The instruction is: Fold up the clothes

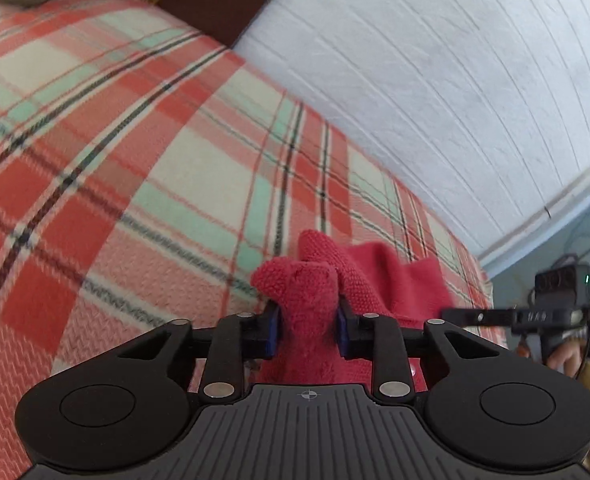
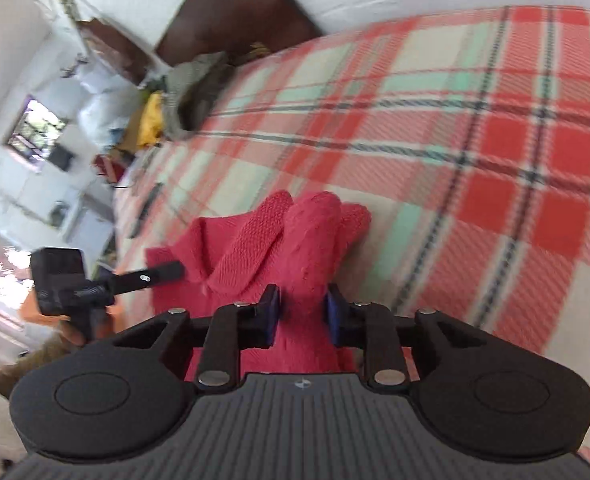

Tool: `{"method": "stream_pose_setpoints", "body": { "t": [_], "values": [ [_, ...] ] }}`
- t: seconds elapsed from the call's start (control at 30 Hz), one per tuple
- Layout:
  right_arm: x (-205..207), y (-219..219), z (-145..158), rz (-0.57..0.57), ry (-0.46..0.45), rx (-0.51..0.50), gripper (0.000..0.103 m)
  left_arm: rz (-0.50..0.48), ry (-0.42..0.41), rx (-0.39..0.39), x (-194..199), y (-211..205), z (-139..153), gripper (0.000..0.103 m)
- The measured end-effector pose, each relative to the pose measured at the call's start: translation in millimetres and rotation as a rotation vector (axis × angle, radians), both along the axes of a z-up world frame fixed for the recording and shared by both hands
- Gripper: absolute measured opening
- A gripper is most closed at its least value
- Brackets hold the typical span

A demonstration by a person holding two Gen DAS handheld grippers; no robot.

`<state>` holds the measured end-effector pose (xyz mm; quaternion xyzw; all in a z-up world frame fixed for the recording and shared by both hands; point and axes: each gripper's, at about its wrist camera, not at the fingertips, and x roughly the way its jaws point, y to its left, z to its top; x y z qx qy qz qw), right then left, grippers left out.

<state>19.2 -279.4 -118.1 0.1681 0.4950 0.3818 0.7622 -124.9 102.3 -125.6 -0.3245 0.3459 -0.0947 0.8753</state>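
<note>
Garment handling at this moment involves a red knitted garment (image 1: 319, 300) gripped at two points and held over the plaid blanket (image 1: 115, 180) on the bed. Whether the cloth is being spread out or carried over into a fold cannot be settled from these views.

Procedure for a clean result, as judged here: keep both grip points level with each other, hold the edge between them taut without stretching the knit, and bring the cloth down so its edges meet squarely on the blanket. Release only once the fabric lies flat.

Left gripper (image 1: 309, 332): blue pads (image 1: 273, 330) are closed to a narrow gap, clamped on a bunched wad of the red knit that bulges past the tips.

Right gripper (image 2: 301, 318): likewise narrowed onto a thick gather of the same garment (image 2: 295, 240), with folds fanning out toward the far side.

A heap of grey-green clothing (image 2: 191, 92) lies at the far left end of the bed.
</note>
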Motion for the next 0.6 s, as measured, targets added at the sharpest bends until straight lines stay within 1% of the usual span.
{"method": "stream_pose_setpoints", "body": {
  "t": [0.03, 0.07, 0.1, 0.13, 0.2, 0.3, 0.33, 0.4, 0.5, 0.57, 0.6],
  "values": [
    [1, -4, -1, -0.014, 0.003, 0.013, 0.048, 0.025, -0.005, -0.010, -7, 4, -1, 0.048],
    [2, -7, -1, -0.026, 0.002, 0.030, 0.051, 0.043, -0.007, -0.031, -15, 8, -1, 0.050],
    [4, -8, 0, -0.016, 0.001, 0.037, 0.056, 0.055, -0.002, -0.048, -22, 12, -2, 0.053],
    [5, -8, 1, -0.002, 0.000, 0.043, 0.061, 0.066, 0.004, -0.063, -29, 14, -2, 0.054],
    [9, -3, 0, 0.033, 0.009, 0.033, 0.062, 0.062, 0.022, -0.091, -38, 18, -6, 0.063],
    [16, 7, -11, 0.069, 0.041, -0.005, 0.062, 0.020, 0.046, -0.093, -35, 13, -16, 0.064],
    [18, 10, -15, 0.080, 0.052, -0.018, 0.062, 0.012, 0.041, -0.098, -32, 12, -19, 0.064],
    [19, 11, -22, 0.066, 0.086, 0.022, 0.064, -0.002, 0.023, -0.109, -25, 10, -22, 0.065],
    [21, 11, -32, 0.040, 0.140, 0.091, 0.062, -0.036, 0.023, -0.145, -13, 5, -25, 0.065],
    [21, 11, -39, 0.022, 0.175, 0.137, 0.056, -0.064, 0.014, -0.138, -7, 0, -26, 0.065],
    [22, 11, -43, 0.014, 0.193, 0.160, 0.045, -0.075, 0.008, -0.132, -5, -3, -26, 0.064]
  ]
}}
